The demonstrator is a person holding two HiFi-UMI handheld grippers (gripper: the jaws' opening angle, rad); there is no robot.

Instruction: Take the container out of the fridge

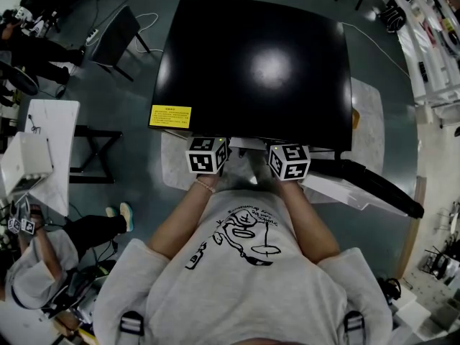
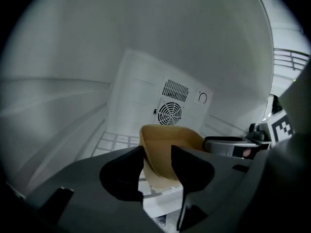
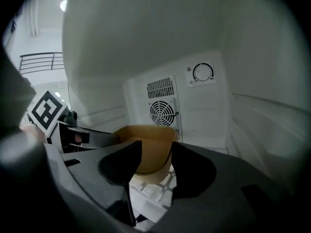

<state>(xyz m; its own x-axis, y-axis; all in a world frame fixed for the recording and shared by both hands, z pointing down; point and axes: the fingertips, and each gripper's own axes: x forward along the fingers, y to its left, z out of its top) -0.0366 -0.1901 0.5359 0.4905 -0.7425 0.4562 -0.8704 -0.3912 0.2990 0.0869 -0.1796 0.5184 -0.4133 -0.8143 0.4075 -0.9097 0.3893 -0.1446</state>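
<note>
**Both tongs straddle the tub's rim, one on each side**

The tan, open-topped container [image 2: 167, 140] sits on the white wire shelf [image 2: 114, 141] inside the black-topped fridge [image 1: 259, 70]. It is in front of the round fan grille [image 3: 163, 111] on the back wall, in the lower middle of both gripper views.

The left gripper [image 2: 158, 166] has come in at the tub's left end and the right gripper [image 3: 155, 164] at its right end. The container therefore lies between them, directly ahead, and neither is clearly nearer. Its longer side appears to run from one gripper to the other, though the wide lens makes that uncertain.

Each gripper's jaws are a little apart, with a side wall of the tub standing in the gap, one jaw outside and one over the inside. The gap looks wider than the wall, so neither seems pressed home. In my judgement both must close before the tub can be lifted straight back towards the person.
</note>
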